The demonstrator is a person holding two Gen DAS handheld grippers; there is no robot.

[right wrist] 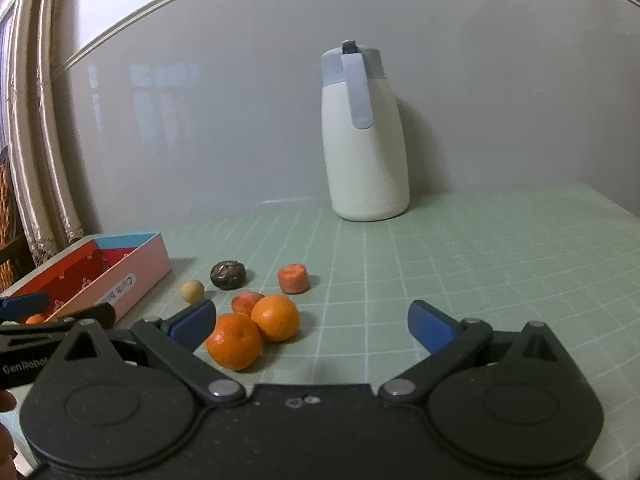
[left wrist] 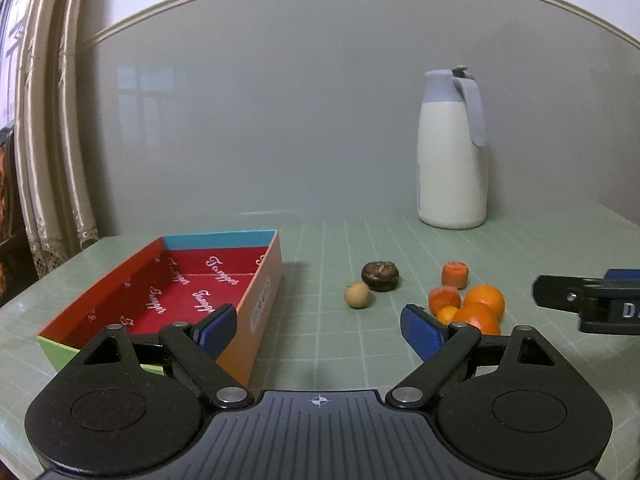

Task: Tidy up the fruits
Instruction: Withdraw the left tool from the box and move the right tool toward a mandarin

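Observation:
A red-lined cardboard box lies open on the green mat at the left; it also shows in the right wrist view. Right of it lie a small tan round fruit, a dark brown fruit, two carrot pieces and oranges. In the right wrist view the two oranges sit just ahead of my right gripper's left finger. My left gripper is open and empty between box and fruits. My right gripper is open and empty.
A tall white jug with a blue lid and handle stands at the back by the grey wall. Curtains hang at the left, past the table edge. The green grid mat stretches to the right.

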